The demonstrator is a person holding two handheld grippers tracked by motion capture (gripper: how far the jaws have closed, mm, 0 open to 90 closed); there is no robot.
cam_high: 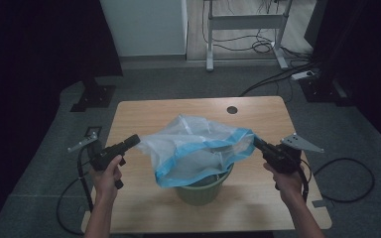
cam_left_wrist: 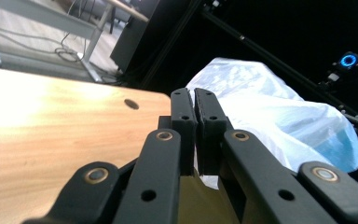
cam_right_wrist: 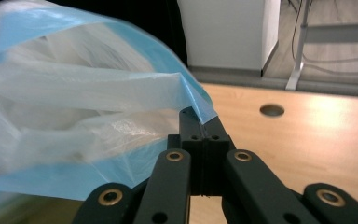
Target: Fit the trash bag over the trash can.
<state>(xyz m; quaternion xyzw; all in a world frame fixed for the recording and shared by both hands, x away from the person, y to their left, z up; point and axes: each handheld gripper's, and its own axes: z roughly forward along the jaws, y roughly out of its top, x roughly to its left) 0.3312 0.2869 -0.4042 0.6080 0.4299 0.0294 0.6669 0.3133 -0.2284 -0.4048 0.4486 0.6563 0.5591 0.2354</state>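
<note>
- Translucent plastic: bin liner, whitish film with a blue rim band, held spread and billowed just above the green waste bin; its mouth faces down over the bin's opening, with the near blue edge drooping in front of the bin's rim.
- Green waste bin: upright on the wooden table, near its front edge, roughly midway between the two hands.
- Left gripper: to the left of the bin, jaws closed on the liner's left edge; in the left gripper view the pads meet with thin film pinched between them.
- Right gripper: to the right of the bin, jaws closed on the blue rim band; the right gripper view shows the band running into the closed tips.
- Done, as judged: liner opened out, stretched between both grips and brought over the bin.
- Left, as judged: lower the liner body into the bin, fold the blue band over the rim all round, release both grips. No part of the band looks seated on the rim yet.
</note>
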